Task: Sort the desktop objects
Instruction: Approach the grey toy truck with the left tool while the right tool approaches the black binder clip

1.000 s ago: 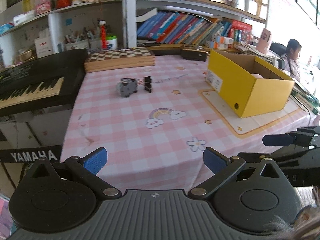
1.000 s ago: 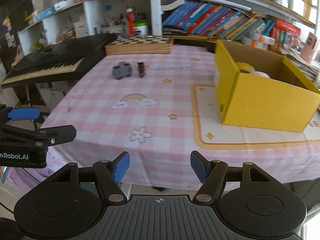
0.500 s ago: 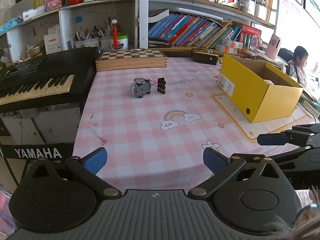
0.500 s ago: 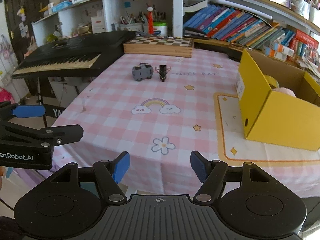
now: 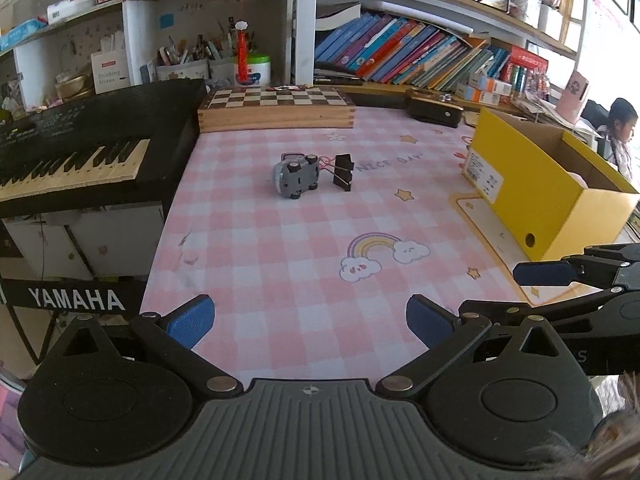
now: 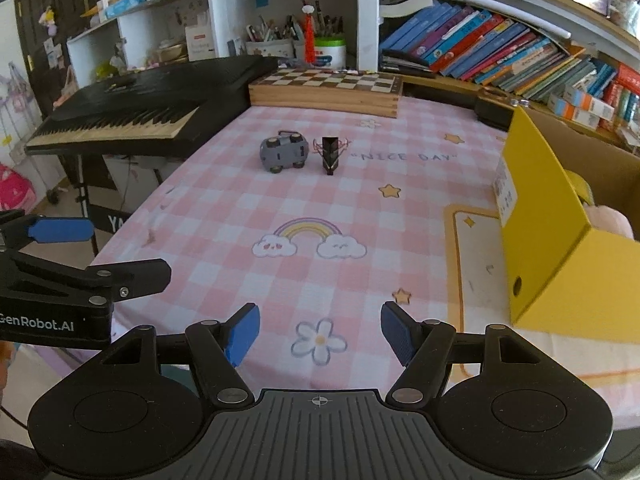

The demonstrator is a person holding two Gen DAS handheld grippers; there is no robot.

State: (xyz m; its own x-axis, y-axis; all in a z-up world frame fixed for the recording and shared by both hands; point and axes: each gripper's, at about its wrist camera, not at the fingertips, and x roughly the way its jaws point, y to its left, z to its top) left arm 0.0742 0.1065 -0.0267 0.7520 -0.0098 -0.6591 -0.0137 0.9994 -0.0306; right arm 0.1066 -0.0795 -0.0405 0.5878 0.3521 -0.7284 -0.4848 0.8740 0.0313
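Observation:
A small grey toy car (image 5: 295,175) (image 6: 284,152) lies on its side far out on the pink checked tablecloth (image 5: 320,240). A black binder clip (image 5: 343,172) (image 6: 330,155) stands just to its right. The open yellow box (image 5: 544,184) (image 6: 560,240) sits at the right, with a pink thing and a tape roll inside. My left gripper (image 5: 310,320) hangs open over the table's near edge with nothing between its fingers. My right gripper (image 6: 320,334) is open and empty too, over the flower print. Each gripper shows at the side of the other's view.
A black keyboard (image 5: 80,152) on a stand borders the table's left side. A wooden chess box (image 5: 276,110) and a black case (image 5: 434,110) lie along the far edge below crowded shelves. A person (image 5: 620,136) sits far right.
Both grippers have moved forward and to the right along the table's near edge; the toy car and the clip appear larger. Neither gripper's opening has changed.

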